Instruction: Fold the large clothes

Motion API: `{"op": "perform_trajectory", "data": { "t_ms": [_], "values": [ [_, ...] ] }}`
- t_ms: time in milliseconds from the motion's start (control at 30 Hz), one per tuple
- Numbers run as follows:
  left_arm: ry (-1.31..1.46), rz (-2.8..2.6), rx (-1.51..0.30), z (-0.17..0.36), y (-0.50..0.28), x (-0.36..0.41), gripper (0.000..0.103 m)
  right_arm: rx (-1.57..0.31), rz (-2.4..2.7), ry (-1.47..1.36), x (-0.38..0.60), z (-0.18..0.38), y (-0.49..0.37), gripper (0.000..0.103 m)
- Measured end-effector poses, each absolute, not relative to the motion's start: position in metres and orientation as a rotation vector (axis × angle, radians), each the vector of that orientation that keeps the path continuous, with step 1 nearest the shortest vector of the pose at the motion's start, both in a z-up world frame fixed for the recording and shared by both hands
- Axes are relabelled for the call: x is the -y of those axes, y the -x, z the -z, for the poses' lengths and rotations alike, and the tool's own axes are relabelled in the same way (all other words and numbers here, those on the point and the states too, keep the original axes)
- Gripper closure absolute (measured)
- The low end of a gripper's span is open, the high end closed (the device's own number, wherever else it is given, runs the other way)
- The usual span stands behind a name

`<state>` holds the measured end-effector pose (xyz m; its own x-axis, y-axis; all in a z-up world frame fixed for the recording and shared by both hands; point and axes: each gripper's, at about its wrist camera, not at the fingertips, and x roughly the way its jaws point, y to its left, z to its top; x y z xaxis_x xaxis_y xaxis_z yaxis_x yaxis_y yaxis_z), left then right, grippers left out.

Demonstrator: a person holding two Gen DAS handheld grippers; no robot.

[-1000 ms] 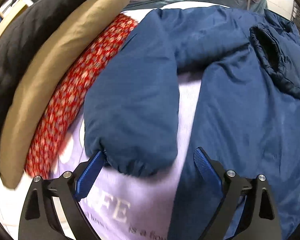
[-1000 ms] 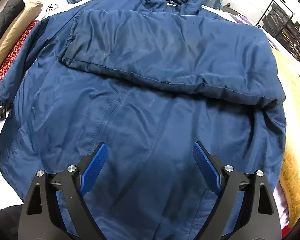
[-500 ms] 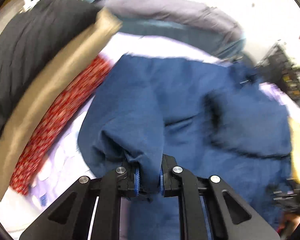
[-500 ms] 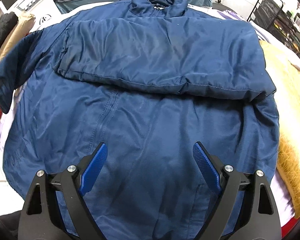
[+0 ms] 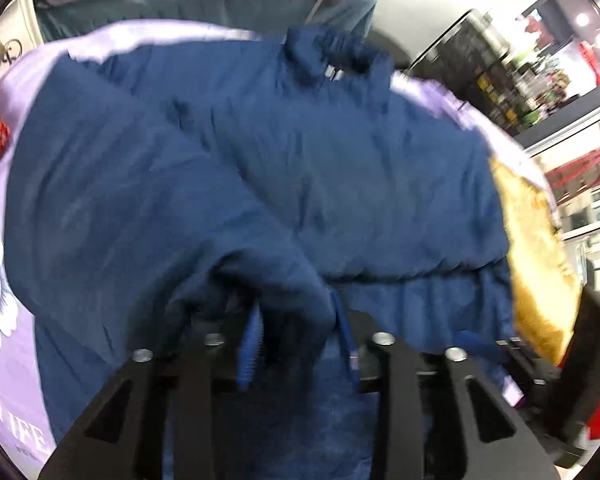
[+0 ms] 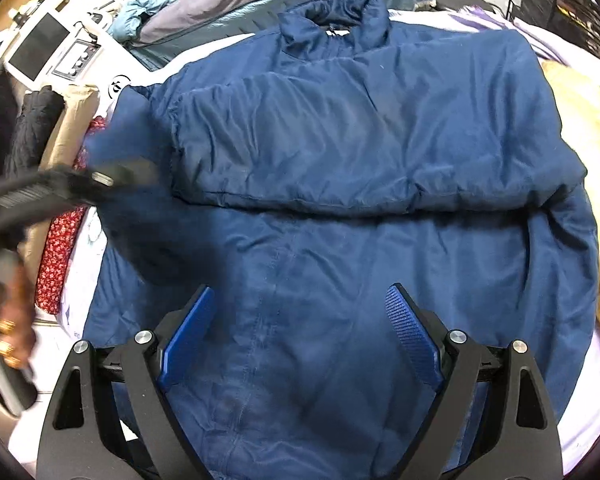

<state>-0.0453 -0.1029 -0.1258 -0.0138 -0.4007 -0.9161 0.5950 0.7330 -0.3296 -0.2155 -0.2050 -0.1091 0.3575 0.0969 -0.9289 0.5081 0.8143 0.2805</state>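
A big blue jacket lies flat in the middle of the frame on a purple sheet, its collar at the top. One sleeve is folded across the chest. The left gripper is at the bottom of its frame, and its jaws are opening with the cuff of the other sleeve between them. The right gripper hangs wide open over the lower jacket, holding nothing. A yellow fuzzy cloth sits at the right edge.
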Motion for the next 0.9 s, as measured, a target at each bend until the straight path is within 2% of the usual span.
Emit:
{"op": "perform_trajectory", "data": {
  "t_ms": [33,200,367,533,600,667,833,867,900],
  "values": [
    [-0.194,0.781,-1.38,0.132,0.049,0.103,0.039,-1.199,0.29,-0.6,0.205,0.111,0.218,0.017],
    [-0.237,0.764,-1.314,0.13,0.06,0.087,0.016,-1.216,0.289,-0.667,0.208,0.122,0.225,0.017],
    [-0.264,0.668,-1.258,0.118,0.059,0.039,0.015,-1.18,0.187,-0.753,0.202,0.126,0.204,0.017],
    [-0.216,0.512,-1.317,0.128,0.054,-0.024,0.015,-1.144,0.023,-0.741,0.169,0.12,0.16,0.017],
    [-0.206,0.452,-1.334,0.133,0.054,-0.046,0.015,-1.155,-0.018,-0.693,0.153,0.121,0.144,0.027],
    [-0.196,0.405,-1.348,0.136,0.056,-0.065,0.015,-1.184,-0.063,-0.632,0.134,0.127,0.124,0.033],
    [-0.143,0.334,-1.369,0.138,0.057,-0.093,0.015,-1.297,-0.055,-0.587,0.114,0.161,0.095,0.033],
    [-0.13,0.325,-1.375,0.138,0.056,-0.097,0.015,-1.315,-0.045,-0.571,0.112,0.167,0.092,0.042],
    [-0.123,0.319,-1.375,0.139,0.057,-0.092,0.015,-1.333,-0.034,-0.547,0.111,0.171,0.089,0.065]
  ]
}}
